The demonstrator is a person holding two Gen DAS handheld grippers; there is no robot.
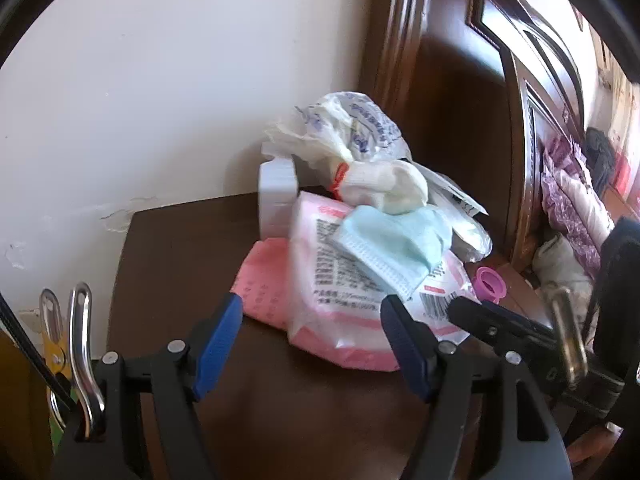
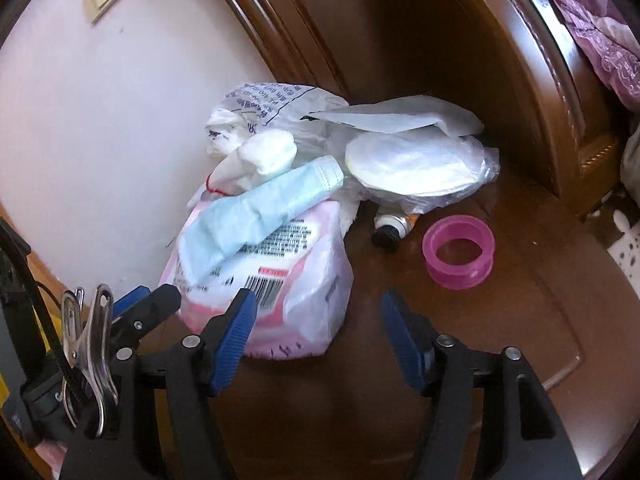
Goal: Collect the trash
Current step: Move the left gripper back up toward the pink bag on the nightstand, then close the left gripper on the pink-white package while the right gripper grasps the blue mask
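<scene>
**Now both grippers hang open over the bedside clutter**

Right, two grippers side by side above a dark wooden tabletop [image 2: 460, 320], and neither has anything in it. Left gripper [image 1: 312, 316]: blue-padded jaws spread wide, nothing between the pads, poised just short of the near edge of the pink-and-white tissue pack [image 1: 340, 300]. Right gripper [image 2: 318, 314]: jaws apart as well, empty, with bare wood showing through the gap; its left finger sits just in front of the same pack's barcode corner.

And there's the trash heap. Lying across the top of the tissue pack, a crumpled light-blue face mask [image 2: 256, 212]. Behind it, a white wad tied with red thread [image 1: 384, 184], and behind that a crinkled white plastic bag with blue print [image 2: 276, 108], pushed up against the cream wall [image 1: 140, 100]. To the right, a clear bag of round white pads [image 2: 416, 164], and peeking out from under it a small dark-capped bottle [image 2: 388, 232] lying on its side.

Off on its own, well clear of the pile, a pink plastic ring [image 2: 458, 254] stands on the wood. A white boxy object [image 1: 276, 200] sits at the back by the wall, beside the carved wooden headboard [image 1: 460, 100].
</scene>
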